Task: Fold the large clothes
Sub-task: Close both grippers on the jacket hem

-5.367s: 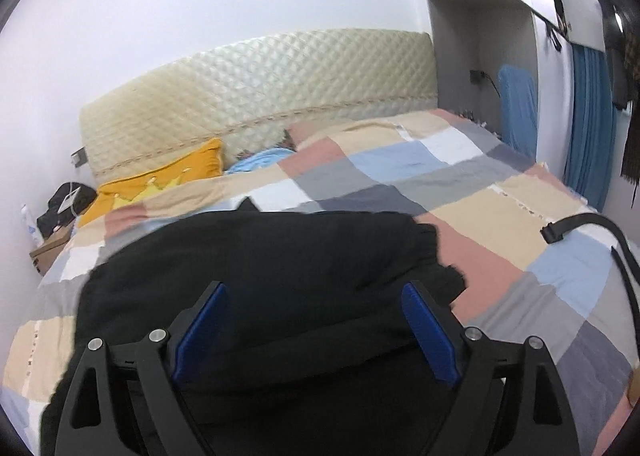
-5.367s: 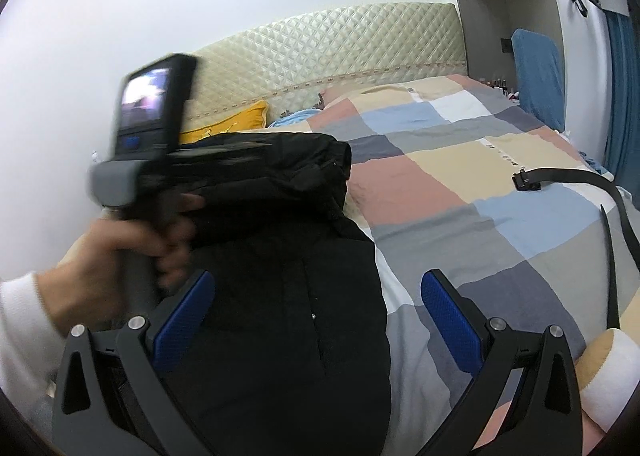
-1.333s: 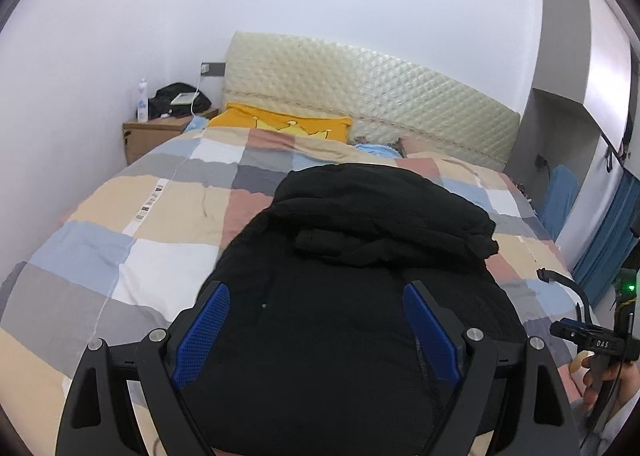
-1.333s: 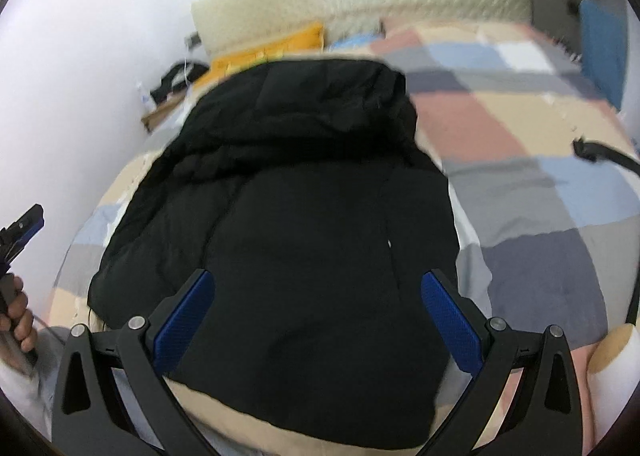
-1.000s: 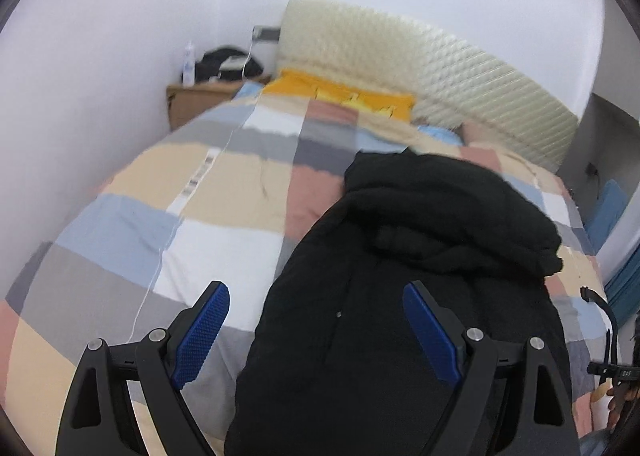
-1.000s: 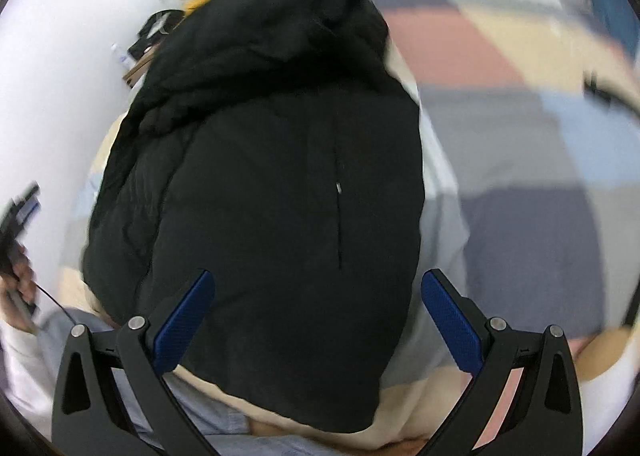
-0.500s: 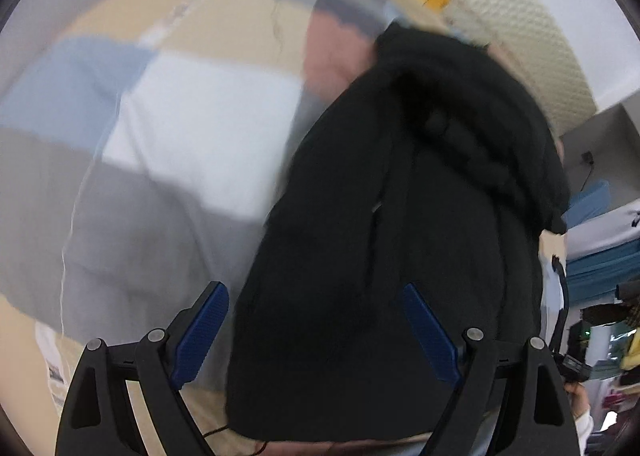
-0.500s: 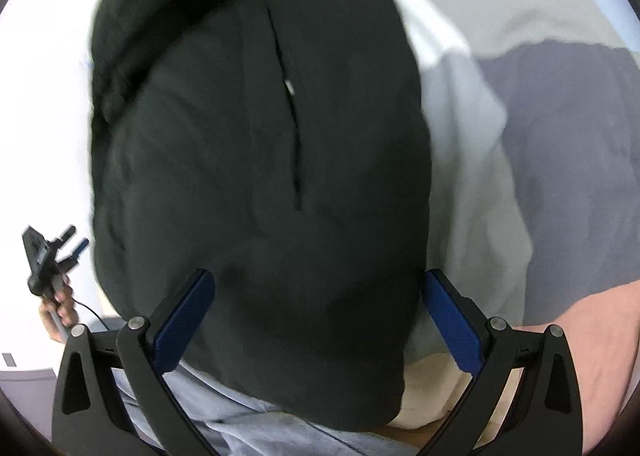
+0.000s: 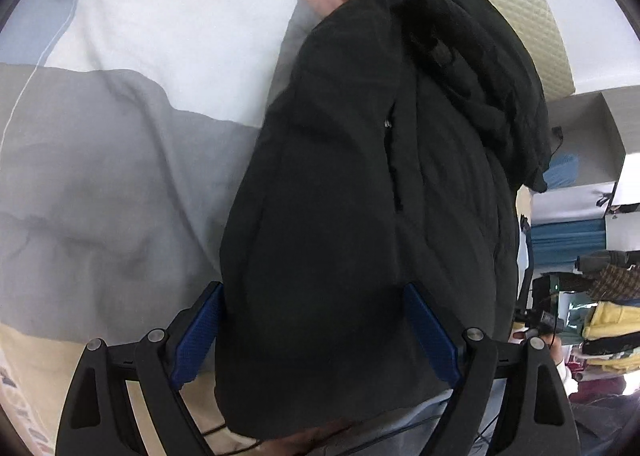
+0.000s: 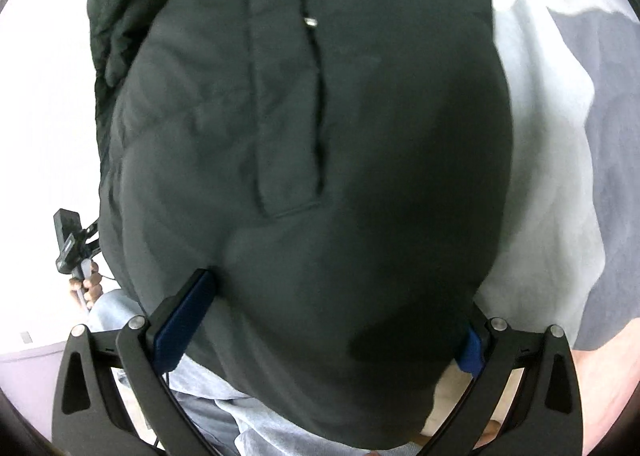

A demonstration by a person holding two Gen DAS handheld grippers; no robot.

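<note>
Both grippers, left gripper [image 9: 312,330] and right gripper [image 10: 328,316], spread wide over black jacket [image 9: 360,175] hem on quilt [image 9: 120,155], nothing pinched; best grabbing both hem corners evenly, full thickness.

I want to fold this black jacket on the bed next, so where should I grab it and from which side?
Probably the bottom hem of the black jacket, coming from the foot of the bed with each pair of tongs on one hem corner. The hem lies nearest, overhanging the edge as a free end, while the bulky hood is bunched at the far end.
</note>
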